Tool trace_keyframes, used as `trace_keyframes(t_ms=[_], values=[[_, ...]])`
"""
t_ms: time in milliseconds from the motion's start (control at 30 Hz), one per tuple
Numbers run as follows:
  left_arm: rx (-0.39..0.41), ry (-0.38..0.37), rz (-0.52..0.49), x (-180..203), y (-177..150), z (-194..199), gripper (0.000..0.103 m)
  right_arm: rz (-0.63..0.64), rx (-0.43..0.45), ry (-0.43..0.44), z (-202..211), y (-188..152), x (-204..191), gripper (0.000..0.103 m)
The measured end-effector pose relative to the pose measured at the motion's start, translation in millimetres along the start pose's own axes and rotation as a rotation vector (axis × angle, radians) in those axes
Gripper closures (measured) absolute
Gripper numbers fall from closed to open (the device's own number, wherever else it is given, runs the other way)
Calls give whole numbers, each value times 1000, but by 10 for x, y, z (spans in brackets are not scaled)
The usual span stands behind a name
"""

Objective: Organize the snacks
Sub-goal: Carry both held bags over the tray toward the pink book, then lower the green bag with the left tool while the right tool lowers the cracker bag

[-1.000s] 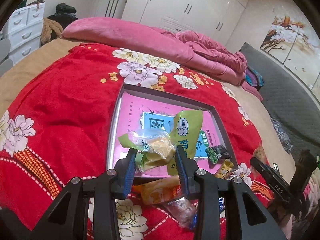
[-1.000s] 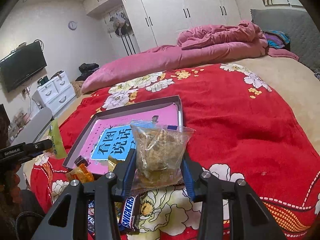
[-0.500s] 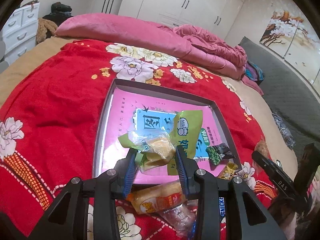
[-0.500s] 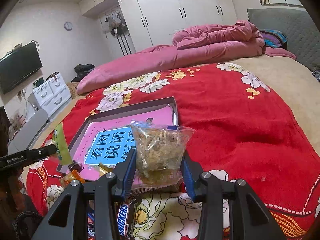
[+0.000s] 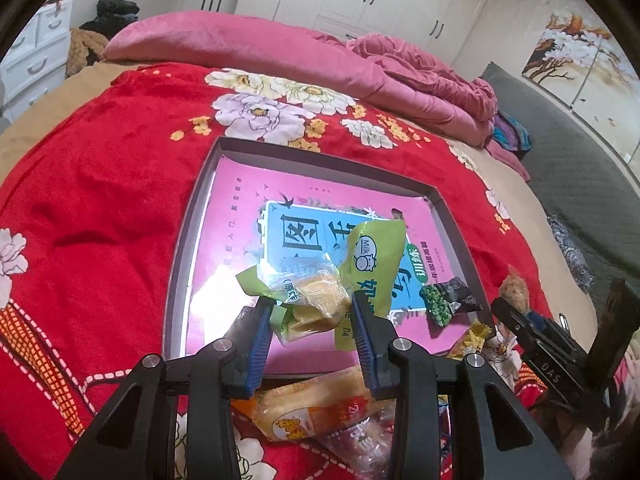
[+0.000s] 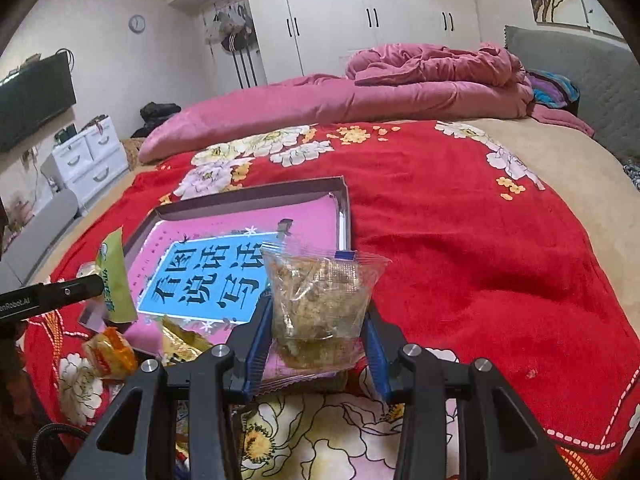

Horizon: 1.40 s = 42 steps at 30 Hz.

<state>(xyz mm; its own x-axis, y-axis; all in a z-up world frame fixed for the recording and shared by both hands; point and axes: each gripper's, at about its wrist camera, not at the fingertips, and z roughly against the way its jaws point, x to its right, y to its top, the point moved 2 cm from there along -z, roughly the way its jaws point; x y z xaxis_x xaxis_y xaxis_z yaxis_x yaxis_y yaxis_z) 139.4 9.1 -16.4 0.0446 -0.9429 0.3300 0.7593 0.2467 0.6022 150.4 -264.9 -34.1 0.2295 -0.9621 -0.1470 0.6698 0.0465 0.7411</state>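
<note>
The left gripper [image 5: 313, 322] is clamped on two packets at once: a clear-wrapped yellow cake [image 5: 316, 300] with a green printed edge, and behind it a lime-green milk snack pouch [image 5: 374, 268] showing a small cartoon cow and the word "Milk". Both are held up between the blue ribbed pads [image 5: 258, 340], over the near edge of the tray [image 5: 188, 240]. Below the jaws, on the red floral blanket [image 5: 100, 200], lies an orange-and-yellow wrapped pastry [image 5: 312, 408] beside a clear packet that is too blurred to read.

The right gripper [image 6: 316, 344] pinches a clear zip bag [image 6: 320, 292] with a blue seal strip, filled with brownish, crumbly shredded food; the bag stands upright between the pads, over the tray's near right corner.

The tray is a shallow grey-walled rectangle on the blanket, its floor covered by a pink sheet with a blue panel of large Chinese characters [image 6: 212, 280]. Inside it, at the near right, sits a black packet of green peas [image 5: 446, 306], with a yellow wrapper [image 5: 472, 340] at the rim next to it. From the right camera, an orange wrapped snack [image 6: 112, 350] and a gold wrapper [image 6: 180, 340] lie by the tray's near edge. A pink quilt [image 6: 360, 96] is heaped at the far side of the bed.
</note>
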Motion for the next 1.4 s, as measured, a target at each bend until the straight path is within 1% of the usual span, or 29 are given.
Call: trace_keyframes(t_ms=[267, 467, 667, 933, 1400], values=[[-11, -7, 1, 8, -6, -64, 64, 58, -12, 3, -96, -35, -133, 60], [-19, -11, -12, 28, -12, -106, 64, 87, -10, 23, -135, -42, -215, 60], [-29, -4, -6, 3, -19, -152, 64, 84, -11, 49, -201, -36, -232, 60], [-43, 1, -3, -17, -47, -200, 64, 65, -41, 82, -297, -68, -236, 60], [-54, -2, -12, -4, -65, -222, 64, 78, -61, 119, -288, -99, -298, 60]])
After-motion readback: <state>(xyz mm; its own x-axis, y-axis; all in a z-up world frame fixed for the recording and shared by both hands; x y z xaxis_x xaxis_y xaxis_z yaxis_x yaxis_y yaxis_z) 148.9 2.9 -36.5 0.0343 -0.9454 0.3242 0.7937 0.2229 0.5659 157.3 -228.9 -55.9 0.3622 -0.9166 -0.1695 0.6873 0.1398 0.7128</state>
